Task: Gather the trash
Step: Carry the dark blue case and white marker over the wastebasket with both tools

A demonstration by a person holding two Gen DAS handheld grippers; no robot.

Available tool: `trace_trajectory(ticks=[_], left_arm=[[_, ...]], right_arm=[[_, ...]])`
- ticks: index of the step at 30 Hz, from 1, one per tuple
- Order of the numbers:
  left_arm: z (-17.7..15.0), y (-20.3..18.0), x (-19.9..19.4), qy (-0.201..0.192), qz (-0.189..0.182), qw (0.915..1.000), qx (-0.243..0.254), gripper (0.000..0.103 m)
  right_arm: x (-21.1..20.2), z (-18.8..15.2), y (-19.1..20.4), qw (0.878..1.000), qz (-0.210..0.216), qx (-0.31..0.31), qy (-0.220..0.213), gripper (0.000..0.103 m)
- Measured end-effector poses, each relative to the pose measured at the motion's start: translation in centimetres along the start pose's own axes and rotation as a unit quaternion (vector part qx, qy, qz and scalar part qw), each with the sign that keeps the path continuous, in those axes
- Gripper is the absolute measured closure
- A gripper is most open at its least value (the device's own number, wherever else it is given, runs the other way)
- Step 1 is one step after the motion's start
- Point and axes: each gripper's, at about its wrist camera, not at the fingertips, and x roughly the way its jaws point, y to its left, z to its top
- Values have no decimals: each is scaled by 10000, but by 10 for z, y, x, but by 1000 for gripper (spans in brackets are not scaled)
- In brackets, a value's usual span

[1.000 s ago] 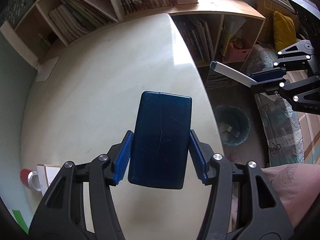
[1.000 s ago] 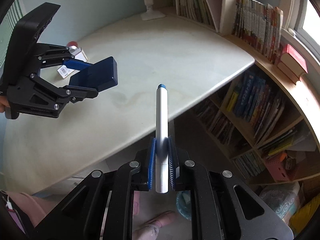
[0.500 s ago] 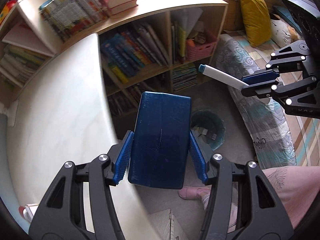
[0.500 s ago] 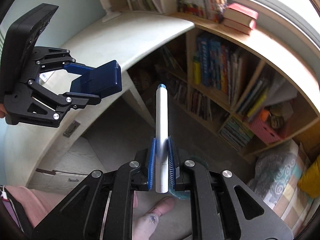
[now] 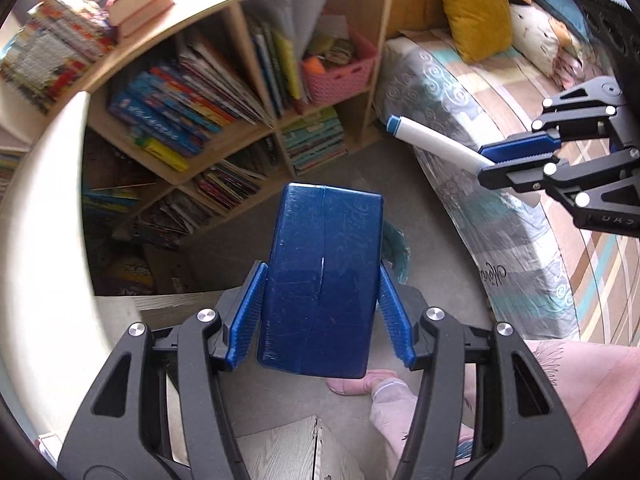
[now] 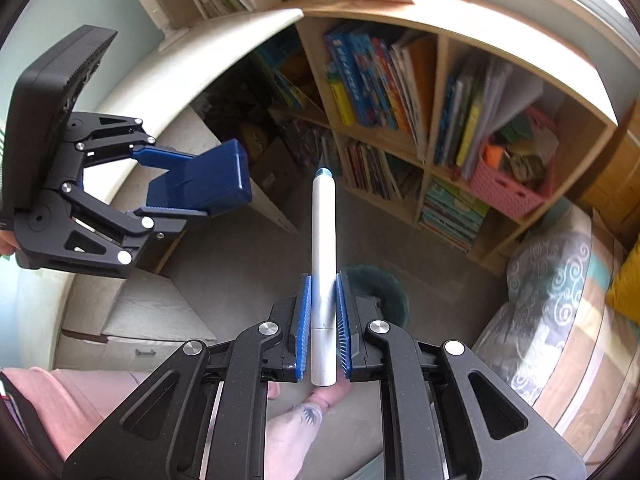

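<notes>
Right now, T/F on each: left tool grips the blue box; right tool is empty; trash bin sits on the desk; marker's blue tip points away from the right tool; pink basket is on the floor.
1. Left tool grips the blue box: true.
2. Right tool is empty: false, it is shut on the marker.
3. Bin sits on the desk: false, it is on the floor.
4. Marker's blue tip points away from the right tool: true.
5. Pink basket is on the floor: false, it is in a shelf cubby.
</notes>
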Motion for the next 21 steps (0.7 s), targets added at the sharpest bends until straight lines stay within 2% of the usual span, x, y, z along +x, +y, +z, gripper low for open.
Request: trace_trajectory(ticks=[10, 21], left_arm=[[5, -34, 59, 459, -140, 9988, -113, 51], [-3, -47, 125, 919, -281, 9952, -181, 51]], right_arm=[[30, -31, -38, 9988, 200, 262, 351, 89], [94, -57, -61, 9933, 439, 711, 797, 89]])
